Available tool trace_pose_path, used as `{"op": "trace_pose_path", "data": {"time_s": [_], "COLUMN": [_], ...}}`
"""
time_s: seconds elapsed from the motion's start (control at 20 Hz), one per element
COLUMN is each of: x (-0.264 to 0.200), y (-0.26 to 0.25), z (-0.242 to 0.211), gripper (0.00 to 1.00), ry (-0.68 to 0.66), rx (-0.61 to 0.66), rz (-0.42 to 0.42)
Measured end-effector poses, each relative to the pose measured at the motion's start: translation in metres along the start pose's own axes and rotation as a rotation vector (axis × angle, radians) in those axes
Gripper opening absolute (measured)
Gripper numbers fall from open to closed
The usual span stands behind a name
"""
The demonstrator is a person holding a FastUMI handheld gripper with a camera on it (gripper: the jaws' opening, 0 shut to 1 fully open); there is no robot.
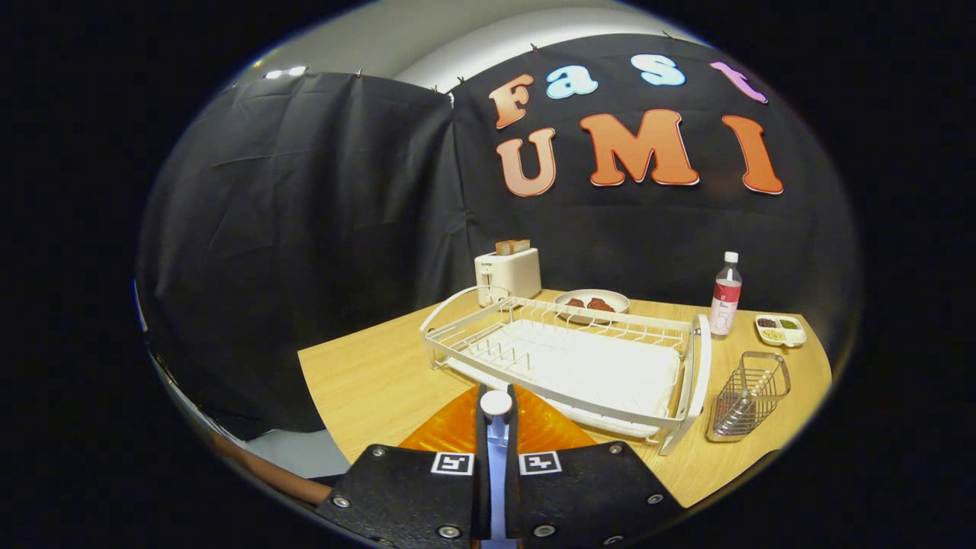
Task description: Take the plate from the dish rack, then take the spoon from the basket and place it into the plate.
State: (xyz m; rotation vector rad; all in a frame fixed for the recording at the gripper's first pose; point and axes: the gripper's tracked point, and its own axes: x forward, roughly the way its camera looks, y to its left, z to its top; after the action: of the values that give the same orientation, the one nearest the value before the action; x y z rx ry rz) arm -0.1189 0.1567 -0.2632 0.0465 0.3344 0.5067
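My gripper [496,431] is shut on the spoon [496,404]. The spoon's pale blue shaft runs up between the two black fingers [482,435], and its white rounded end sticks out above them. Directly under and just ahead of the fingers, an orange plate [446,436] lies flat on the wooden table [366,381]. The plate sits in front of the white dish rack [568,358], which holds no dishes. To the right of the rack stands the wire basket [751,396], with nothing visible inside it.
Behind the rack stand a white toaster [508,273] holding bread and a shallow dish of food [592,302]. A bottle [726,296] and a small divided tray [779,329] are at the back right. The table's left corner lies near the plate.
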Motion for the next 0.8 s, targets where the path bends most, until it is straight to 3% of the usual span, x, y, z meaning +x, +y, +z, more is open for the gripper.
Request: {"op": "trace_pose_path", "data": {"time_s": [0.8], "x": [-0.033], "y": [-0.016], "z": [-0.052], "gripper": [0.09], "ry": [0.045], "rx": [0.251], "rz": [0.069]}}
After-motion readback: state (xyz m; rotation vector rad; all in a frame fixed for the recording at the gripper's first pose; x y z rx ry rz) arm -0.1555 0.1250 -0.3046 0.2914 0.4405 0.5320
